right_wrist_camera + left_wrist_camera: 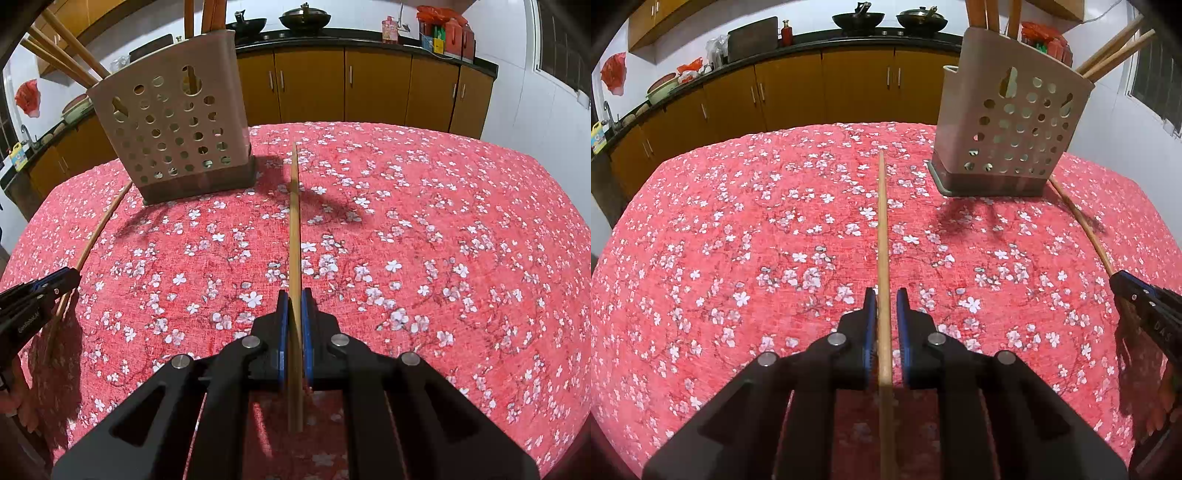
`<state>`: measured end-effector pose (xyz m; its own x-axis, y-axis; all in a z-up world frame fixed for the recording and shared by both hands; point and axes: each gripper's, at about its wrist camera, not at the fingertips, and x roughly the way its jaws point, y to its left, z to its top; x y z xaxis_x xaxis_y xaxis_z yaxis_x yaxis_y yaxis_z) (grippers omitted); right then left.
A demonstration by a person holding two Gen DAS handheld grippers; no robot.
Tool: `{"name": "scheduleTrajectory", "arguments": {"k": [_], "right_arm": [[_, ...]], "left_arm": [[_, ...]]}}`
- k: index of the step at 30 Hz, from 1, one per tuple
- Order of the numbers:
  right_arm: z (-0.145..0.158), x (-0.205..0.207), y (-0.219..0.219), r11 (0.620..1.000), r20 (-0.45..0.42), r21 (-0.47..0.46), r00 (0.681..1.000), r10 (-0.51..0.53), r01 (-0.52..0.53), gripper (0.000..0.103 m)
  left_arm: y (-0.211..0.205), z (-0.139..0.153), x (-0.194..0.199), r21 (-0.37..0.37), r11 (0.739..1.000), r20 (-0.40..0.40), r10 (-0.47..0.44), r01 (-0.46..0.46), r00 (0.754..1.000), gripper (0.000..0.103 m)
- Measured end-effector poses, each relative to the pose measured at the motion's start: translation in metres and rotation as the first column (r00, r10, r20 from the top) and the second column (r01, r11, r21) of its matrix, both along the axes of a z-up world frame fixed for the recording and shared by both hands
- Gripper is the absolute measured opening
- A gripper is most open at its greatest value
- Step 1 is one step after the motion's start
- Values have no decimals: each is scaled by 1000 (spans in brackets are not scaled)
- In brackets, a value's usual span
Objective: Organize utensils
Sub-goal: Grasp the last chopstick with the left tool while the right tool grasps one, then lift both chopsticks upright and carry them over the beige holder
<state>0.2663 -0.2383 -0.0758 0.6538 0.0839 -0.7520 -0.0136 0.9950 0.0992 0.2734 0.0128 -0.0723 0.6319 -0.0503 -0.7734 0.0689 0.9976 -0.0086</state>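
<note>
A beige perforated utensil holder stands on the red floral tablecloth, with several wooden chopsticks standing in it; it also shows in the right wrist view. A wooden chopstick lies between the blue pads of my left gripper, with a small gap on each side. My right gripper is shut on another chopstick. In the left wrist view the right gripper holds its chopstick beside the holder. In the right wrist view the left gripper is at the left.
Yellow kitchen cabinets with a black counter run behind the table. Two woks sit on the stove. A sink and bottles are at the far left. A window is at the right. The table's far edge is just behind the holder.
</note>
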Motion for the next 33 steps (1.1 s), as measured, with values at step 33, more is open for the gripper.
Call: {"name": "scheduleTrajectory", "arguments": {"k": [33], "right_arm": [[2, -4, 1, 1000, -3, -19, 1000, 11, -11, 8]], "left_arm": [[-1, 3, -13, 36, 999, -5, 1, -1, 1000, 16]]}}
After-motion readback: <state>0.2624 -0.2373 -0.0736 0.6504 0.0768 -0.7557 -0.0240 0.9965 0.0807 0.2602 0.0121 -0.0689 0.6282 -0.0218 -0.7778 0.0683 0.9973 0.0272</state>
